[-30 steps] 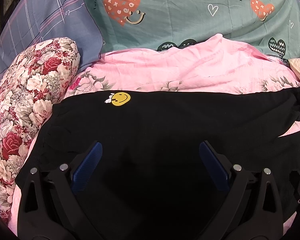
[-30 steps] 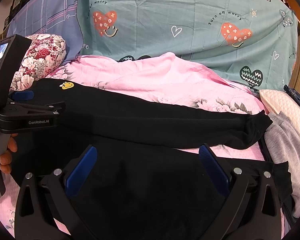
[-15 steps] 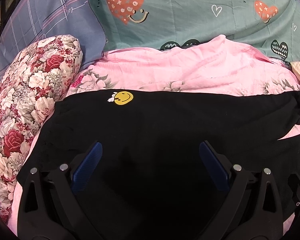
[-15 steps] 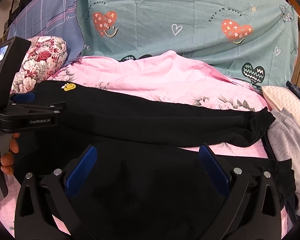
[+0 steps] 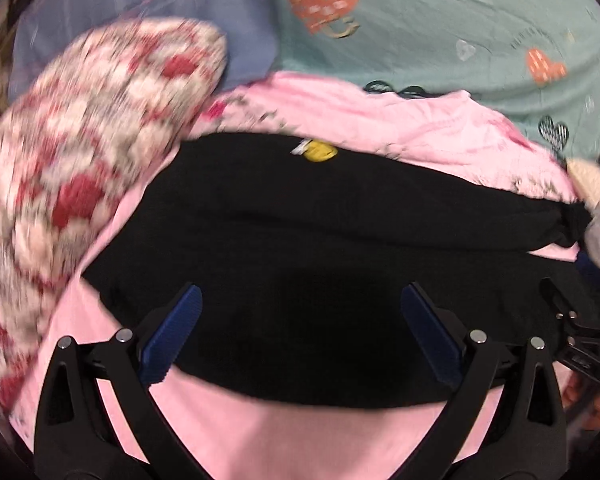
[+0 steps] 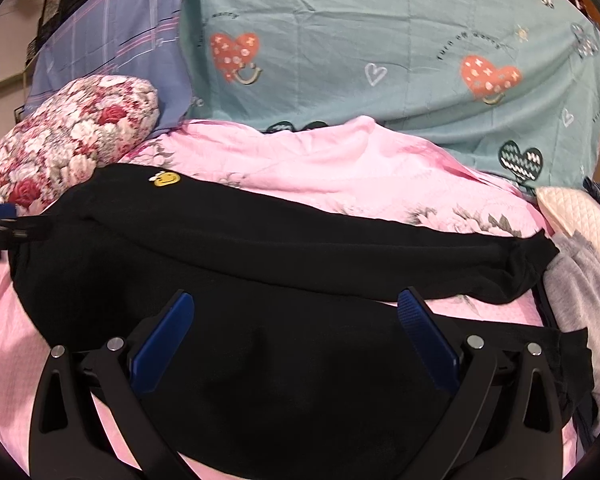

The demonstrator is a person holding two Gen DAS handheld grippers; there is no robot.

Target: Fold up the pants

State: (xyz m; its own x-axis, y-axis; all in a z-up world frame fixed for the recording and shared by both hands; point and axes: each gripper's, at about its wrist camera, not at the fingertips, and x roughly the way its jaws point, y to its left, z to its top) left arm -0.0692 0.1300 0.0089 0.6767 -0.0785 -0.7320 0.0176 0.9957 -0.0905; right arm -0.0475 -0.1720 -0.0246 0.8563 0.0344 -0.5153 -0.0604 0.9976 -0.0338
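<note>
Two claws (image 5: 298,330) (image 6: 296,326) spread wide, over black pants (image 6: 260,248)

A bed w/ a pink sheet (image 6: 324,160) is holding everything. Black pants (image 6: 260,248) are lying flat on the sheet, stretching left to right, w/ a yellow smiley patch (image 6: 165,179) at the far left. A flowery pillow (image 6: 60,140) is sitting on the left side. A green blanket w/ hearts (image 6: 380,52) is lying at the far side, a blue-purple one (image 6: 112,52) at the far left. Grey cloth (image 6: 576,276) and a cream quilted thing (image 6: 572,216) are lying on the right.
</note>
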